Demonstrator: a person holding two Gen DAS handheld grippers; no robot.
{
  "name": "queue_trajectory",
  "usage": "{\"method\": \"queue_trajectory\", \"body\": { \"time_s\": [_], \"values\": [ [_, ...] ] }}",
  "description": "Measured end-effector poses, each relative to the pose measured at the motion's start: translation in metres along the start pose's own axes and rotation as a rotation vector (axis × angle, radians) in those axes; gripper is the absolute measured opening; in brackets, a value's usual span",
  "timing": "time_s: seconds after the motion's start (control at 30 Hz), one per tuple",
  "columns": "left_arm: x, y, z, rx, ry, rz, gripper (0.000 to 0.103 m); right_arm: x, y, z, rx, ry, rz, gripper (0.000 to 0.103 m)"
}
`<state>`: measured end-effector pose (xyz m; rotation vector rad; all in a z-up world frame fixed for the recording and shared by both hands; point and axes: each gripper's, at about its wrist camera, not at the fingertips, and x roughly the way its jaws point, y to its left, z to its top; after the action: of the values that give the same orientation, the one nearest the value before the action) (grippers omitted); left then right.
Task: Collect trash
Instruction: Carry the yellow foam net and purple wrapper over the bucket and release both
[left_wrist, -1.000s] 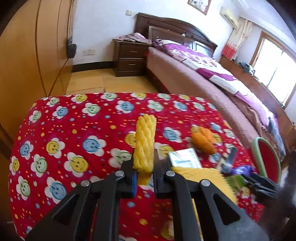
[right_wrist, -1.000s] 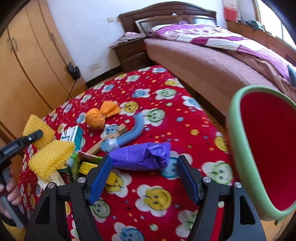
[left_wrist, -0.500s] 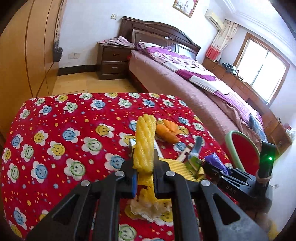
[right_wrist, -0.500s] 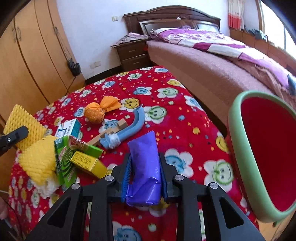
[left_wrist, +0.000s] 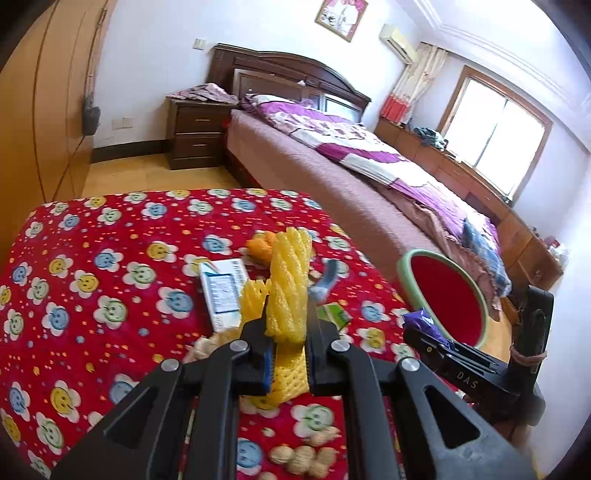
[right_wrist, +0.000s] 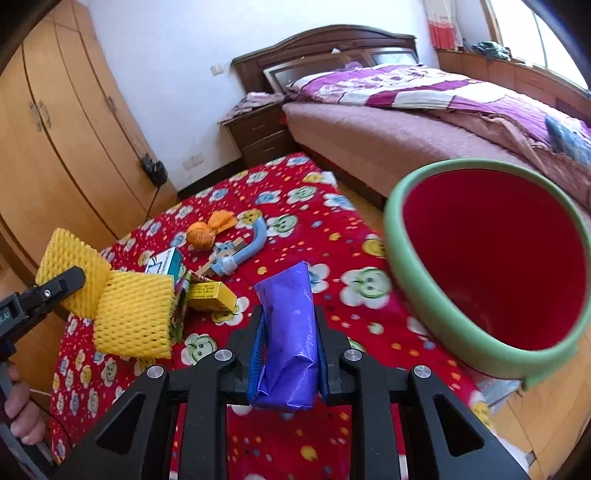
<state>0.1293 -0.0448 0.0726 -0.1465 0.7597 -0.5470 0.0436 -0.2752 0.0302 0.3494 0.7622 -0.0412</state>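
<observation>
Purple plastic wrapper (right_wrist: 286, 332), pinched in the right gripper (right_wrist: 286, 332) jaws, hangs above the worktop (right_wrist: 332, 236) beside the red bin (right_wrist: 491, 266). Left gripper (left_wrist: 288, 354) jaws clamp yellow foam netting (left_wrist: 288, 288). Step: carrying; next, release over the bin.

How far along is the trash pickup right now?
Nothing shows in the bin yet; its visible inside looks bare. In hand: the left gripper clamps a yellow foam net, the right gripper a purple wrapper. Left on the table: another foam net, boxes, an orange wrapper, nuts.
</observation>
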Motion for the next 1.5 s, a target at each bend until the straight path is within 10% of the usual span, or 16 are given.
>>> {"method": "queue_trajectory", "body": {
  "time_s": [1.5],
  "values": [
    [0.091, -0.175, -0.025, 0.145, 0.222, -0.289, 0.012, -0.081, -0.142, -0.025, 0.261, -0.153, -0.11, 0.024]
  ]
}}
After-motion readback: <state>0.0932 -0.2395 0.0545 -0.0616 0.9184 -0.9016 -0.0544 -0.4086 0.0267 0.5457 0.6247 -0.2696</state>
